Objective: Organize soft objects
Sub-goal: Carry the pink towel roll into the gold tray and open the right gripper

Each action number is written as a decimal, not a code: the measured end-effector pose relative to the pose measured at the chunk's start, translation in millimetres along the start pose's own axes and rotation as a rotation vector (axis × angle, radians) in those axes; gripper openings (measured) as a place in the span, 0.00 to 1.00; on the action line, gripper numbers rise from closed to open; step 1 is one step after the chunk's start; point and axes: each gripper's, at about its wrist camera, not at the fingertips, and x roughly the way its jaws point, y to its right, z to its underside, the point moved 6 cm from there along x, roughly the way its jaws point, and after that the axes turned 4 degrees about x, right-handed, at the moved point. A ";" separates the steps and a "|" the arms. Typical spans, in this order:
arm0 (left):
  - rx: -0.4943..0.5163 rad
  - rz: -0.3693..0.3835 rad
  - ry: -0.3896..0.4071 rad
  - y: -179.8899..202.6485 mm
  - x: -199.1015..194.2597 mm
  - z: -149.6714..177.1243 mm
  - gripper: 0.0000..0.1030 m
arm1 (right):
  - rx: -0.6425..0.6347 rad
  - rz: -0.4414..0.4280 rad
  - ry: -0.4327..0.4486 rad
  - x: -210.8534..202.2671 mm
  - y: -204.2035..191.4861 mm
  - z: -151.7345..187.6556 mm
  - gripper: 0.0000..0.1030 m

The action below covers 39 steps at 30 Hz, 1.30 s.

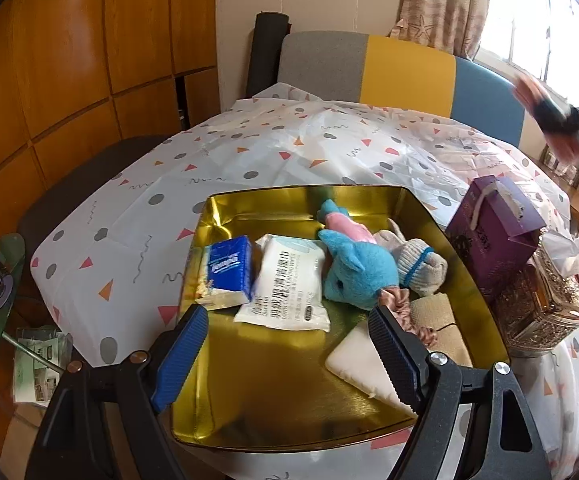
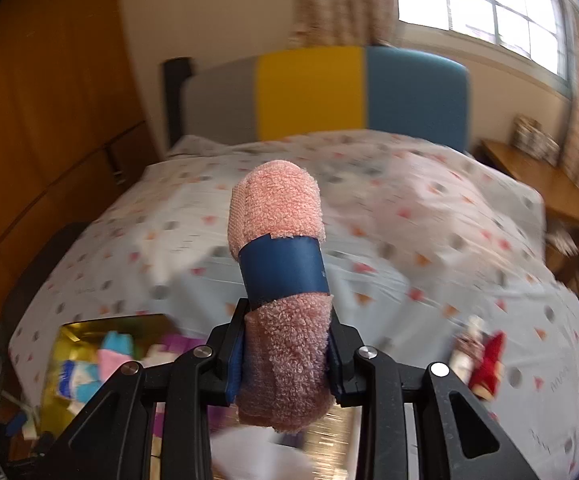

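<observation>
Right tool (image 2: 287,354) clamped on a rolled pink towel (image 2: 279,280); left tool (image 1: 289,330) held wide apart over the gold tray (image 1: 225,216).

The towel, banded in blue paper, stands up between the right tool's pads, above the patterned sheet (image 2: 409,220); in this blurred view the tray lies low and to the left of it. The left tool grips nothing. Inside the tray, just past that tool, lie a white pad (image 1: 359,364) and a wipes packet (image 1: 285,280), with a blue tissue pack (image 1: 227,270) left of the wipes and a blue plush toy (image 1: 353,268) right of them. A purple box (image 1: 497,228) stands outside the tray's right wall.
</observation>
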 end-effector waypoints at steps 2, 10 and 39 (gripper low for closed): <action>-0.015 -0.008 0.003 -6.1 -0.3 0.0 0.81 | -0.074 -0.081 -0.003 -1.0 -46.8 3.4 0.31; -0.077 -0.076 0.028 -35.8 -4.9 0.3 0.81 | -0.262 -0.299 -0.188 23.3 -168.9 84.2 0.31; -0.115 -0.104 0.036 -52.8 -10.9 7.6 0.84 | -0.132 -0.332 -0.260 54.3 -189.2 143.9 0.47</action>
